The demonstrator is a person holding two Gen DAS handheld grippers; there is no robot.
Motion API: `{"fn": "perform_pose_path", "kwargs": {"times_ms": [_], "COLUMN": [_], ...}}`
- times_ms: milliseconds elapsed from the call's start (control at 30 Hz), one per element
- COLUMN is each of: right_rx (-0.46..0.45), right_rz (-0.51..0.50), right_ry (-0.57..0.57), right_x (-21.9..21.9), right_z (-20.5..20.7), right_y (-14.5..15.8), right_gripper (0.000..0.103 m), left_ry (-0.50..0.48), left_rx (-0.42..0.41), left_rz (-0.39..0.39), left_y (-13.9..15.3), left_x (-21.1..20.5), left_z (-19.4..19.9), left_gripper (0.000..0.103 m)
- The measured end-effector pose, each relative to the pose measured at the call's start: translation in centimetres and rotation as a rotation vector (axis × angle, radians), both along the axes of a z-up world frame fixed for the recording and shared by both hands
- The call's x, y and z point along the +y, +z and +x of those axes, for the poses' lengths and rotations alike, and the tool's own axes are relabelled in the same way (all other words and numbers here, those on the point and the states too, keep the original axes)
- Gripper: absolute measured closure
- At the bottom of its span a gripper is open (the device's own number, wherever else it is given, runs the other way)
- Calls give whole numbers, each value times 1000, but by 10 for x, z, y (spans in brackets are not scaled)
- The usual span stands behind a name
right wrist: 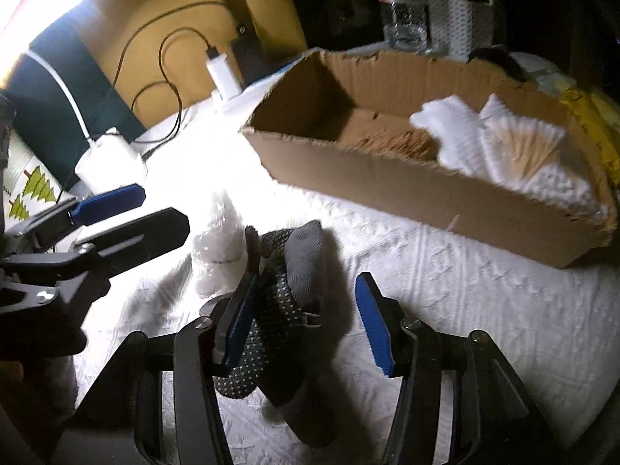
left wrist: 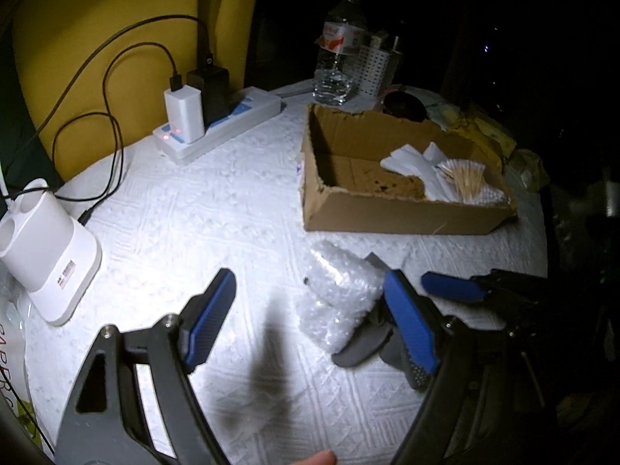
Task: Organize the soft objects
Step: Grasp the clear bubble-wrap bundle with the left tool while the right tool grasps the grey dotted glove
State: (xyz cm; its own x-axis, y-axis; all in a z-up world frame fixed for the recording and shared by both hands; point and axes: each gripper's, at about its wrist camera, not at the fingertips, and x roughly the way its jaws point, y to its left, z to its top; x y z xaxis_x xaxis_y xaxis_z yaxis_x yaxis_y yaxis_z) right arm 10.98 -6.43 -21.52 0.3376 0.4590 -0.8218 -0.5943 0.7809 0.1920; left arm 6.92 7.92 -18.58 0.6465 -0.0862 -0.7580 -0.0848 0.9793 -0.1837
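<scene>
A grey sock with grip dots (right wrist: pixel 300 267) lies crumpled on the white quilted surface (right wrist: pixel 465 310). My right gripper (right wrist: pixel 306 321) stands open around it: the left pad touches the sock's side and the right pad is apart from it. Just left of the sock is a piece of clear bubble wrap (left wrist: pixel 337 290). My left gripper (left wrist: pixel 310 321) hangs open over the wrap and the sock (left wrist: pixel 360 347), gripping nothing. Behind them, a torn cardboard box (left wrist: pixel 387 213) holds white cloths (left wrist: pixel 410 162) and a bag of cotton swabs (left wrist: pixel 465 180).
A power strip with chargers (left wrist: pixel 221 124) and trailing black cables (left wrist: pixel 112 143) lies at the back left. A white charging stand (left wrist: pixel 46 259) sits at the left edge. A water bottle (left wrist: pixel 341 50) and a white perforated holder (left wrist: pixel 374 66) stand behind the box.
</scene>
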Motion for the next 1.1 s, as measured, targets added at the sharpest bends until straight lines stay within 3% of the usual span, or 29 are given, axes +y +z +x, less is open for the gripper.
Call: {"fn": "perform_pose_path", "kwargs": {"times_ms": [100,133,200,1000,1100], "right_rx": [15,20,16,-75,-81], "right_rz": [2,6,7,20,26], "right_ry": [9,15,27,-136,-145], "right_x": [2,2,3,-92,-98], "right_z": [1,2,0,11,12], "right_y": [-4,-4,-2,32,35], "right_gripper": [62,70,72,74,74], "left_ry": [-11,-15,-24,-74,-90], "left_rx": [5,8,17,111,115], "left_rz": [10,12,21,89,95], "left_y": [-2,-3,-5,-51,-53], "left_x": [-4,-5,-10,-40,-44], "left_z": [1,2,4,42,45], "left_gripper": [23,23,23,24,43]}}
